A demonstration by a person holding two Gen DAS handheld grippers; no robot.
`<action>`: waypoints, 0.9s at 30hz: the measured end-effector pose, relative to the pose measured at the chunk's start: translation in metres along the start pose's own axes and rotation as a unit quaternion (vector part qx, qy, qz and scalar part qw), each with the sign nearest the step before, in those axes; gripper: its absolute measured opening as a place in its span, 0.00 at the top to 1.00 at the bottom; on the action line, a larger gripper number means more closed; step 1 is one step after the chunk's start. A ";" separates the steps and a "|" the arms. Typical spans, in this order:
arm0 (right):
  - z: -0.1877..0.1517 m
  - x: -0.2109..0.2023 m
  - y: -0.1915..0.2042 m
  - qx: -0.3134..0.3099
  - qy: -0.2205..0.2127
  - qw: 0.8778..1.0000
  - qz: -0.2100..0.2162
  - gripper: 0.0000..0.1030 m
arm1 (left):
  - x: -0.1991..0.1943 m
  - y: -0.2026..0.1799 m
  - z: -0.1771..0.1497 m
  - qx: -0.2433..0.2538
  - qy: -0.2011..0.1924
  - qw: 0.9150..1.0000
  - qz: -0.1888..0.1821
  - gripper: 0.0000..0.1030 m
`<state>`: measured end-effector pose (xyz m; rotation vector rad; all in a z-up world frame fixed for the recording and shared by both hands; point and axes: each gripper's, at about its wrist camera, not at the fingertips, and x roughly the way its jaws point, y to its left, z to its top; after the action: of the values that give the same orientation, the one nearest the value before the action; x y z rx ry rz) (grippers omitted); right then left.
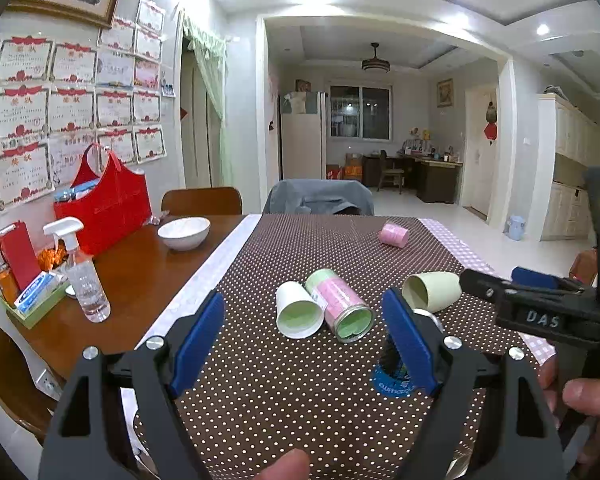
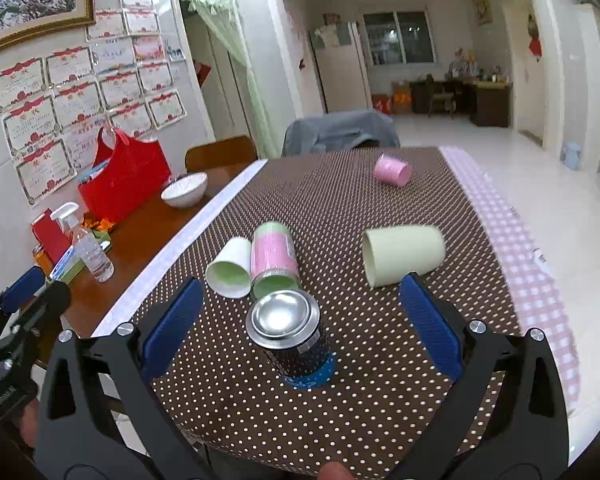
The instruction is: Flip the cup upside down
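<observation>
Dark blue cup [image 2: 290, 336] stands mouth-down on the dotted cloth [image 2: 340, 420], silver base up. Beyond it, lying on their sides: white cup [image 2: 230, 266], pink-green cup [image 2: 274, 258], pale green cup [image 2: 402, 254]; all show empty. Pink cup [image 2: 392, 171] farthest. Right gripper [image 2: 302, 328] wide open, empty, straddling the blue cup. Left gripper [image 1: 304, 340] wide open, empty.

can [image 2: 286, 334]: shiny metal top | tablecloth [image 2: 340, 208]: matt dotted cloth | table [image 1: 140, 264]: glossy wood

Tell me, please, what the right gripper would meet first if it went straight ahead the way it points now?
Most likely the upside-down dark can, standing between the open blue fingers of the right gripper; depth is uncertain.
</observation>
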<state>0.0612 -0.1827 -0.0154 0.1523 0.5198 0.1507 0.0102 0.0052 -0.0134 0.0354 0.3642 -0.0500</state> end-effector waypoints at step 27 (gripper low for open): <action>-0.027 -0.093 0.024 -0.036 -0.112 0.990 -0.081 0.06 | -0.042 -0.017 -0.003 0.003 -0.029 1.000 -0.004 0.22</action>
<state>-0.0342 -0.1731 0.0110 0.0548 0.3014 -0.0070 -0.0312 -0.0095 -0.0015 0.0392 0.3067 -0.0594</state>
